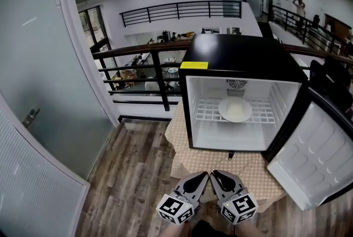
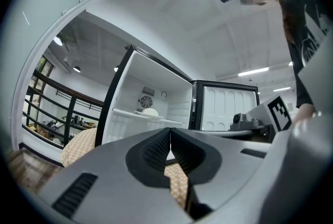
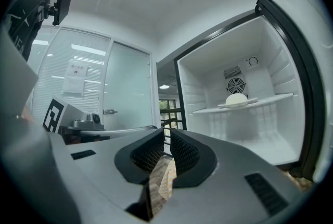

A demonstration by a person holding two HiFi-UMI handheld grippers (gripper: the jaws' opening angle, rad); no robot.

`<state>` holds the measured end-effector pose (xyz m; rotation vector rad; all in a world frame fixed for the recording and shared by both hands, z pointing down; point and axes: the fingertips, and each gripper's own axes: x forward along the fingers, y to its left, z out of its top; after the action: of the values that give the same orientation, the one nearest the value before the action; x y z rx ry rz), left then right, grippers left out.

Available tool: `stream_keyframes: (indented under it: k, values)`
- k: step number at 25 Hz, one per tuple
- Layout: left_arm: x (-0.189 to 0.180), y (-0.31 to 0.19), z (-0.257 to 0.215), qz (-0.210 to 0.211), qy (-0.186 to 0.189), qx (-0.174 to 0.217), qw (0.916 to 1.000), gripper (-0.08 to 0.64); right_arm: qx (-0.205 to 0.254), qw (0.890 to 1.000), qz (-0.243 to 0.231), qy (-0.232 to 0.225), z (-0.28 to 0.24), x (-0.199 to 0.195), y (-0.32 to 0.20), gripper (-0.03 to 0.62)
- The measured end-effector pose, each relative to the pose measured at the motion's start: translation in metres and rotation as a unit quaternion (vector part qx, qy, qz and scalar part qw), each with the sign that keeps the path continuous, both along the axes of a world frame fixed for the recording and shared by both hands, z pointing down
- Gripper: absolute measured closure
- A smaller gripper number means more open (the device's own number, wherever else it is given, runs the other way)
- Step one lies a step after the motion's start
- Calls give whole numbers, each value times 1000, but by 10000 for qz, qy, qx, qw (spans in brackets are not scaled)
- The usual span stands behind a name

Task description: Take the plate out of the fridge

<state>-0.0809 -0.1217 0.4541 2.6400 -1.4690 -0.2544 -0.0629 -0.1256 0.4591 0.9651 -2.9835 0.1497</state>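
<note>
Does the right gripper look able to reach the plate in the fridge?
Probably yes: the fridge door hangs wide open and nothing stands between the right gripper and the plate on the shelf.

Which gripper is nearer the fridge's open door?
The right gripper: the open door hangs on its side of the fridge, while the left gripper sits farther from it.

The fridge [image 1: 237, 54] stands open in front, its door [image 1: 317, 156] swung clear to the right. Open room lies above the plate [image 1: 235, 109] and under the shelf [image 1: 203, 113], bounded by the walls [image 1: 196, 95].
</note>
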Motion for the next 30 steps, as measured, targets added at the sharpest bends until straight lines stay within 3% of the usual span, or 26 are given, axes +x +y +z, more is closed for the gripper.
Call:
stream_keyframes:
  k: [16, 24, 30]
  values:
    - [-1, -93, -4, 372, 52, 20, 9993, 549, -67, 9986, 525, -86, -3, 1, -93, 540]
    - [7, -134, -5, 562, 35, 74, 9984, 549, -454, 9931, 915, -571, -5, 12, -136, 538]
    - [18, -149, -5, 758, 49, 94, 9971, 549, -1092, 9775, 1198, -1350, -11, 29, -162, 538]
